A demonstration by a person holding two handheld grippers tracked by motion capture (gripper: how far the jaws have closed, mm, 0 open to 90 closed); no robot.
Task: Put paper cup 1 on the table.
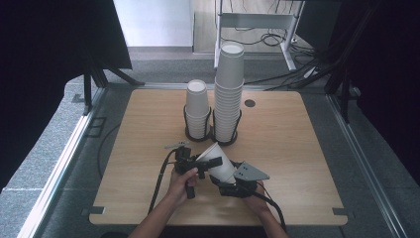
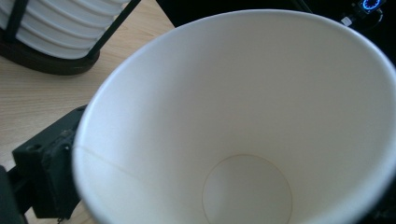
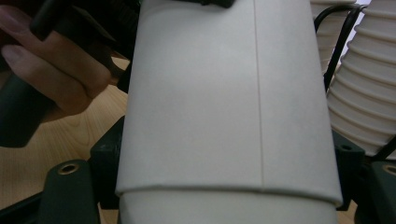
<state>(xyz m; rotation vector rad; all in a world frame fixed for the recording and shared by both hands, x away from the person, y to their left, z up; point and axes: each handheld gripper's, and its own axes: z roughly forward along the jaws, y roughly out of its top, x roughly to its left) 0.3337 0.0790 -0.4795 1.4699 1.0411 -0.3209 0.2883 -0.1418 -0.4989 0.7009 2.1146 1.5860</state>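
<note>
This looks like a lab or test room set up for recording, not a home or a shop. A plain light-wood table [image 1: 297, 148] with a cable hole in its top stands on grey carpet tiles [image 1: 44, 148], framed by dark aluminium rails [image 1: 356, 144] and black curtains [image 1: 391, 74] on both sides. Loose cables [image 1: 277, 37] trail across the floor behind it, under a white metal desk frame [image 1: 257, 22]. On the table, two black wire holders [image 1: 198, 134] carry neat stacks of white paper cups [image 1: 229, 94], laid out like test props. A blue indicator light [image 2: 371, 4] glows on equipment in the dark.
</note>
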